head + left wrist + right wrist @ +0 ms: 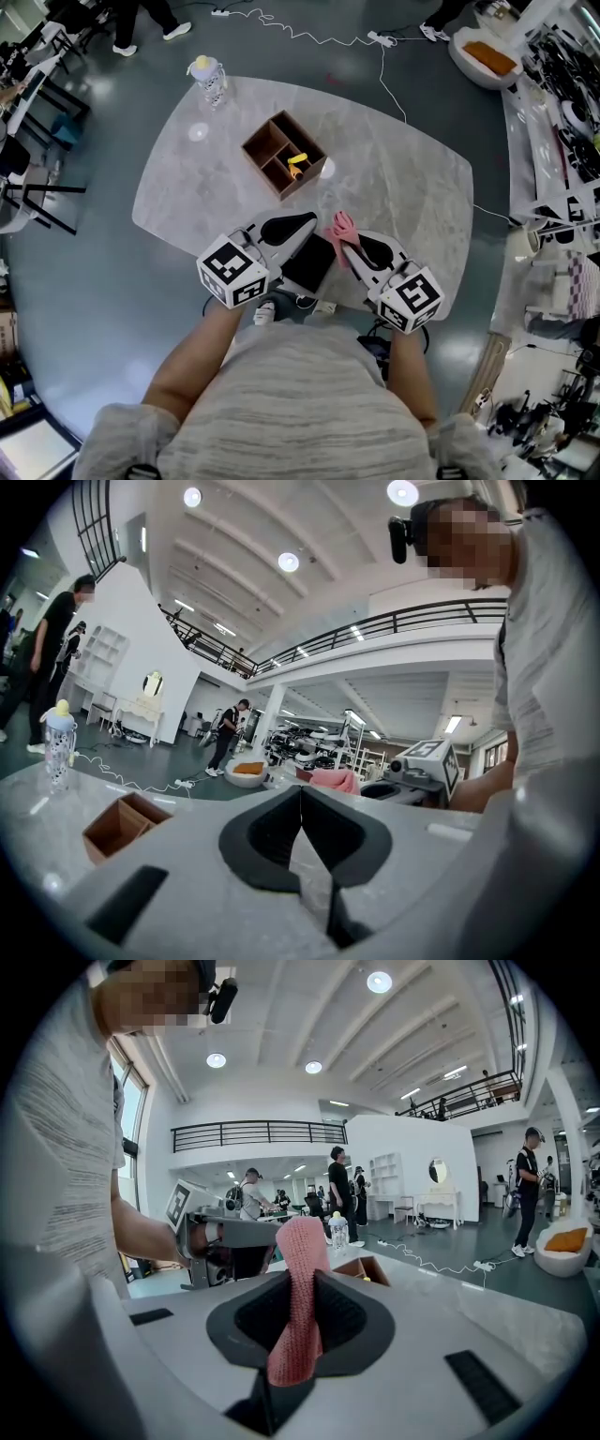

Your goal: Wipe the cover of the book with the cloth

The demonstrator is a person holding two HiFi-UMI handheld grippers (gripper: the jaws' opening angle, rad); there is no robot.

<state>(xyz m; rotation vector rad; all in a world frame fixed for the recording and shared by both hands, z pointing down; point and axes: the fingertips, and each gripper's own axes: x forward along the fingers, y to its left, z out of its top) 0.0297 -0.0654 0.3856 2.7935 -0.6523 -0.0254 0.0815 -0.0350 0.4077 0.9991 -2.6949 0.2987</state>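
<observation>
As hand-held gripper (298, 1283) pinches, cloth (301, 1241) protrudes.

There is one table (403, 178). One brown box (284, 155) stands on it, closer to the far edge than the near one. One yellow thing (296, 164) lies in the box. One bottle (208, 80) stands at the far left corner. One black book (309, 264) lies at the near edge. There is one pink cloth (342, 223).

There are two tongs, the left tongs (312, 218) and the right tongs (345, 242). Each has one cube with square marks. That makes two cubes, the left cube (232, 270) and the right cube (412, 298).
</observation>
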